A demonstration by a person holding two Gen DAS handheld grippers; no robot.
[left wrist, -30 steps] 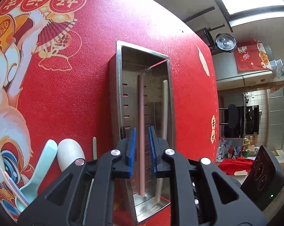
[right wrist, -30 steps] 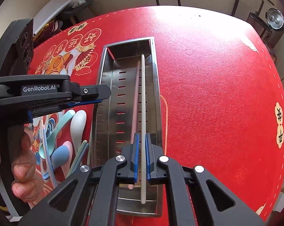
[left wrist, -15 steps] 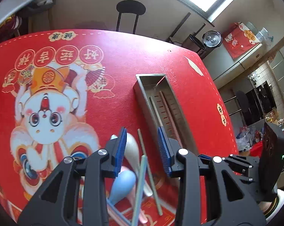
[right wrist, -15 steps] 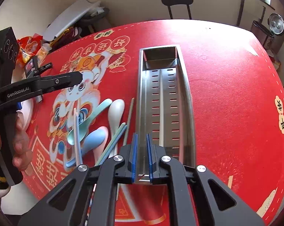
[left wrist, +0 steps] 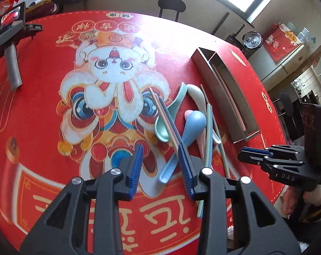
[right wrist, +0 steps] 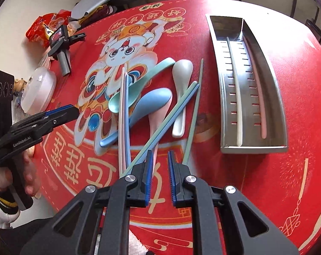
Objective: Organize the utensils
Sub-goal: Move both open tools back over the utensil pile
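A: How many chopsticks are lying in the steel tray (right wrist: pixel 275 106)?

B: Two. A cream chopstick (right wrist: pixel 237 97) and a pink chopstick (right wrist: pixel 257 93) are lying side by side along it, at the right of the right wrist frame.

A: And on the red tablecloth (right wrist: pixel 277 180)?

B: In the middle of the frame I am counting four spoons: a mint spoon (right wrist: pixel 137 87), a blue spoon (right wrist: pixel 143 108), a white spoon (right wrist: pixel 180 85) and a pink spoon (right wrist: pixel 155 123) partly hidden under the blue one. Loose chopsticks are lying crossed over them; five are showing, I think, but they overlap.

A: What are the claws holding?

B: Nothing. The left gripper (left wrist: pixel 160 165) is standing wide open above the pile, at the lower centre of its frame. The right gripper (right wrist: pixel 159 176) is standing partly open, with a narrower gap, just below the pile.
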